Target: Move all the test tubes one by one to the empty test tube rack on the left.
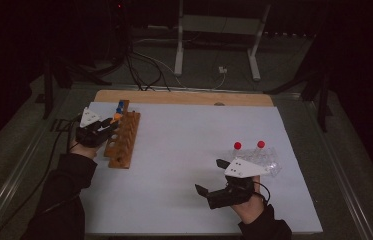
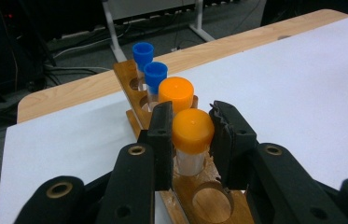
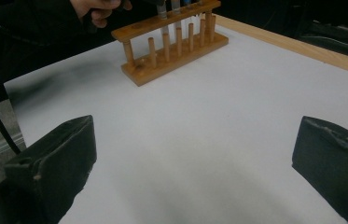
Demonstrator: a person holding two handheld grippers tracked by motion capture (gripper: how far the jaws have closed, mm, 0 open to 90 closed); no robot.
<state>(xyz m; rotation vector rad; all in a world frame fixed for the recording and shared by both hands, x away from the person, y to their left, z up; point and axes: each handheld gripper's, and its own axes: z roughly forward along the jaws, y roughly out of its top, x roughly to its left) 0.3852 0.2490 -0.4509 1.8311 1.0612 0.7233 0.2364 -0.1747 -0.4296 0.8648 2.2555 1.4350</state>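
A wooden tube rack [image 1: 123,140] stands at the left of the white table top. In the left gripper view my left gripper [image 2: 191,135] is shut on an orange-capped tube [image 2: 191,130] that stands upright over the rack [image 2: 209,200], its lower end hidden by the jaws. Behind it in the rack stand another orange-capped tube [image 2: 176,93] and two blue-capped tubes [image 2: 155,74]. My right gripper [image 1: 209,176] hovers open near the front right of the table, nothing between its fingers. Two red-capped tubes [image 1: 237,146] lie just beyond it.
The red-capped tubes rest by a clear plastic holder [image 1: 269,162]. The right gripper view looks across bare table to the rack [image 3: 171,46] and the hand [image 3: 99,9] behind it. A wooden strip [image 1: 184,97] edges the table's far side, with cables and a stand's legs beyond.
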